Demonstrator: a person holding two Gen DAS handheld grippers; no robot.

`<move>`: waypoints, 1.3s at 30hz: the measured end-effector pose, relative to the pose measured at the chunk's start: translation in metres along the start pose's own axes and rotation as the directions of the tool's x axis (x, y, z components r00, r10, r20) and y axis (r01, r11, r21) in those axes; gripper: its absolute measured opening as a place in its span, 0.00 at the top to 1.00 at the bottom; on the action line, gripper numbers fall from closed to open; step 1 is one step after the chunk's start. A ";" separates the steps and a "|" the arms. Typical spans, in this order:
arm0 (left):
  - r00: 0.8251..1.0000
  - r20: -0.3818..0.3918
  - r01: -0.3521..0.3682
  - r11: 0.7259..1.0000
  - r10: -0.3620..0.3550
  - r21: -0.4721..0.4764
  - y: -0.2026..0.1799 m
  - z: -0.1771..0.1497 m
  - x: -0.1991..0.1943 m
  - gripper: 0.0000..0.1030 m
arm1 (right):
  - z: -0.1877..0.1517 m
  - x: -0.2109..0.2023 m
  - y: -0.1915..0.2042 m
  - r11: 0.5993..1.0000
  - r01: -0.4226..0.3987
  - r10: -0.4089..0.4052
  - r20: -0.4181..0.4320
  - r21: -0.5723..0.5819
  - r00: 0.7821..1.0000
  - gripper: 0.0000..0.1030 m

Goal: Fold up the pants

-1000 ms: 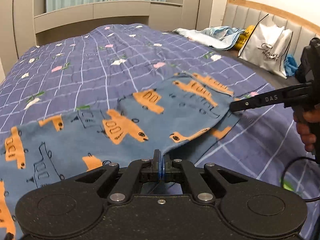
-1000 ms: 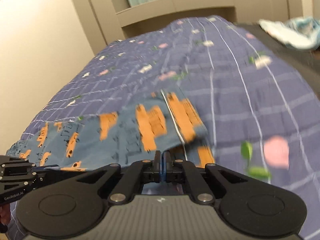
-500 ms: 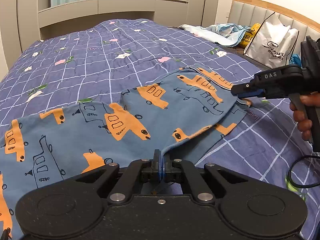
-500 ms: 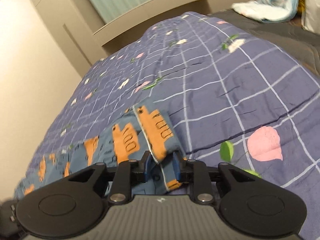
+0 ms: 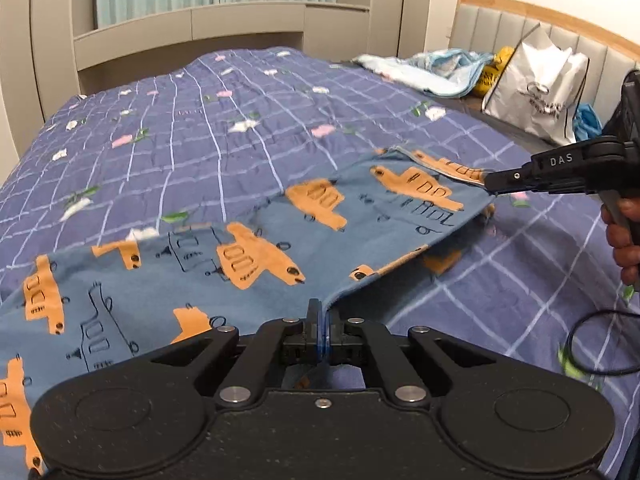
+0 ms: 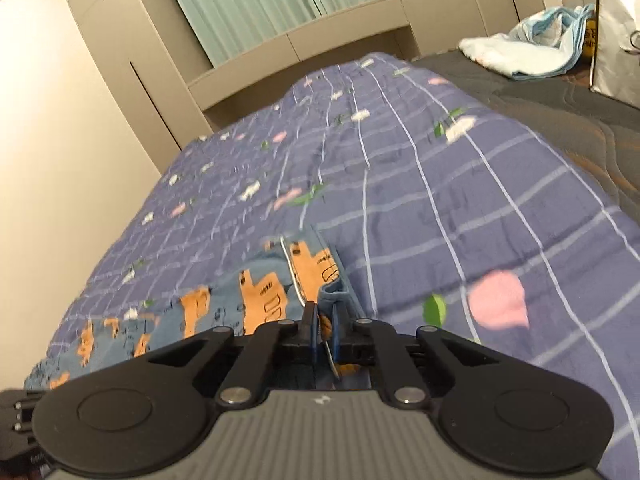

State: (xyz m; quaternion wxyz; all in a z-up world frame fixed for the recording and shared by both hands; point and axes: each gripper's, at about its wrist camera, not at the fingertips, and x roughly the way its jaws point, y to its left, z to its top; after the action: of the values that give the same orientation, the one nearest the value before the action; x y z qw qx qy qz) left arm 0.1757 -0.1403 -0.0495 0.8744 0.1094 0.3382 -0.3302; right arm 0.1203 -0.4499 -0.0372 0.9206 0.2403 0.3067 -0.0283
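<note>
- The left gripper [image 5: 319, 322], black with blue-padded fingers [image 5: 313, 312], is clenched tight on a folded edge of the blue cotton pants printed with orange vehicles [image 5: 248, 256]; no gap shows between the pads.
- The right gripper [image 6: 323, 330] has its fingers [image 6: 309, 320] parted a little, with a bunched corner of the pants [image 6: 280, 296] lying between them. Whether the pads press the cloth cannot be told.
- In the left wrist view, the right gripper [image 5: 494, 182] reaches in from the right, its tip at the far corner of the pants, which sits lifted off the bed.
- The pants lie on a purple-blue quilt with a white grid and small flowers [image 5: 192, 128], covering the bed.
- Their long axis runs from lower left to upper right in the left wrist view, stretched between the two grippers.
- A white paper shopping bag [image 5: 536, 92] and a light blue crumpled cloth [image 5: 432, 70] rest near the padded headboard [image 5: 500, 24], well apart from the pants.
</note>
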 end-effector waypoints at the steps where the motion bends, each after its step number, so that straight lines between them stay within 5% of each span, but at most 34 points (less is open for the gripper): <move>1: 1.000 -0.013 0.000 1.000 0.000 0.000 -0.001 -0.003 0.002 1.00 | -0.004 0.002 -0.002 1.000 0.006 -0.006 -0.012 0.002 1.000 0.92; 7: 1.000 -0.030 -0.001 1.000 0.000 -0.014 -0.001 -0.011 0.011 0.98 | -0.011 0.007 -0.005 1.000 0.020 -0.020 -0.025 0.010 0.999 0.92; 11: 0.999 -0.026 0.028 0.998 -0.030 -0.052 0.005 -0.011 0.010 0.83 | -0.010 0.007 -0.005 1.000 0.027 -0.027 -0.037 -0.005 0.999 0.88; 14: 0.998 -0.016 0.051 0.995 -0.053 -0.080 0.007 -0.011 0.002 0.53 | -0.010 0.003 -0.002 0.999 0.041 -0.042 -0.034 -0.020 0.999 0.69; 15: 0.999 -0.010 0.047 0.995 -0.048 -0.085 0.007 -0.011 -0.002 0.42 | -0.010 0.001 0.000 0.998 0.055 -0.056 -0.030 -0.034 0.998 0.56; 16: 0.999 -0.003 0.036 0.995 -0.036 -0.089 0.007 -0.011 -0.006 0.39 | -0.010 0.000 0.002 0.996 0.070 -0.071 -0.022 -0.050 0.997 0.42; 19: 1.000 0.009 -0.009 0.993 0.010 -0.117 0.012 -0.009 -0.021 0.25 | -0.010 -0.003 0.011 0.990 0.093 -0.093 -0.003 -0.106 0.996 0.23; 24: 0.985 -0.033 -0.174 0.964 0.171 -0.201 0.039 -0.015 -0.046 0.16 | -0.014 -0.003 0.036 0.966 0.069 -0.069 0.012 -0.249 0.998 0.04; 29: 0.933 -0.065 -0.358 0.903 0.353 -0.239 0.076 -0.030 -0.076 0.08 | -0.026 0.007 0.065 0.907 0.042 -0.054 -0.018 -0.419 0.998 0.00; 35: 0.830 -0.146 -0.557 0.792 0.538 -0.251 0.137 -0.048 -0.100 0.05 | -0.041 0.028 0.073 0.846 0.094 -0.155 -0.075 -0.525 0.985 0.00; 39: 0.774 -0.187 -0.633 0.742 0.605 -0.218 0.172 -0.052 -0.125 0.05 | -0.036 0.020 0.080 0.842 0.072 -0.125 -0.064 -0.534 0.990 0.00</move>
State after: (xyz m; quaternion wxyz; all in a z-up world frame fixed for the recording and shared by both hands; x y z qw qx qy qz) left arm 0.1919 0.0747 -0.0110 0.9218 0.1129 0.3692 0.0344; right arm 0.1326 -0.3602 -0.0399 0.9325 -0.0381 0.3585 0.0216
